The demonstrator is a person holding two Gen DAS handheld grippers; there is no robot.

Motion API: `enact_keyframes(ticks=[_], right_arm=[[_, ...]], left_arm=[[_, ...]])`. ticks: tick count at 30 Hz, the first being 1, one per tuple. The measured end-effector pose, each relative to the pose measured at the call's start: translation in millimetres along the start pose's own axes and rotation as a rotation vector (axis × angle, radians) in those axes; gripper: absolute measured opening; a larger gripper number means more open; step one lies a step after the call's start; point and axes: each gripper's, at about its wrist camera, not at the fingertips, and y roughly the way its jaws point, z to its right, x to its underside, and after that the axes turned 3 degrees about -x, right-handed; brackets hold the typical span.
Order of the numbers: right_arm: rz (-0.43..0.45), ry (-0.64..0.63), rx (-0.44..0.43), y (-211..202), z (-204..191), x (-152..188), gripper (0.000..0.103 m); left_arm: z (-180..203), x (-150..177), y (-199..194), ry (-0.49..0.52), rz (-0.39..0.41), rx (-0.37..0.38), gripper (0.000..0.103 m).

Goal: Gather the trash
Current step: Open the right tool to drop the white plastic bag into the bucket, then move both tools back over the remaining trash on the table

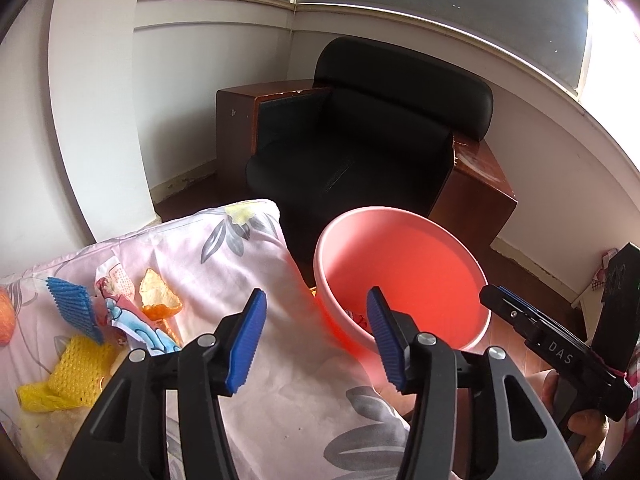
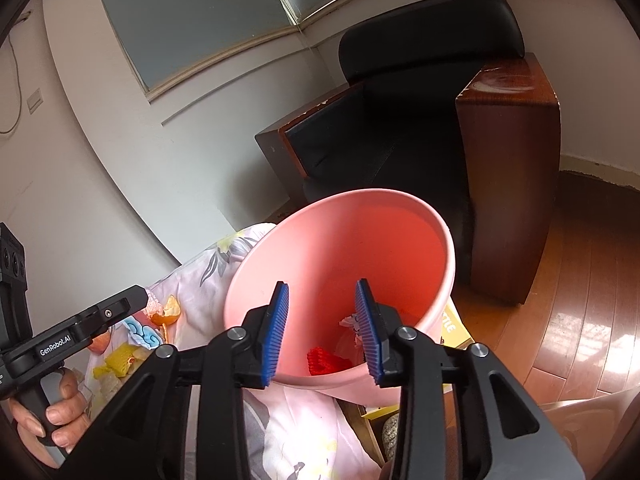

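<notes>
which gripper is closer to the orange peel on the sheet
Left. The left gripper hangs open beside the orange peel on the sheet; the right gripper is open over the pink bin, farther away.

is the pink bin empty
No, the right wrist view shows a red knitted piece and a crumpled wrapper lying at the bottom of the bin.
</notes>
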Motion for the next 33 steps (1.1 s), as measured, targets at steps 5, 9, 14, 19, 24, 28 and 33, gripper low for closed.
enact_keyframes(ticks=[5, 9, 14, 19, 24, 28, 33], right_arm=[[-0.002, -0.011, -0.017, -5, -8, 3, 0.035], [-0.008, -0.022, -0.035, -8, -14, 7, 0.035], [-0.020, -0.033, -0.057, -11, -23, 13, 0.035], [-0.041, -0.052, -0.079, -10, -32, 19, 0.035], [-0.064, -0.073, -0.098, -8, -42, 27, 0.035], [-0.085, -0.089, -0.115, -6, -50, 32, 0.035], [-0.112, -0.112, -0.135, -2, -61, 37, 0.035]], left_arm=[[-8, 3, -13, -0.016, 0.009, -0.010, 0.052], [-14, 6, -21, -0.026, 0.014, -0.022, 0.052], [-21, 11, -31, -0.037, 0.015, -0.039, 0.052], [-28, 16, -41, -0.043, 0.017, -0.062, 0.052], [-36, 23, -47, -0.057, 0.015, -0.086, 0.052], [-44, 28, -51, -0.067, 0.009, -0.104, 0.052], [-57, 37, -57, -0.080, 0.004, -0.127, 0.052]])
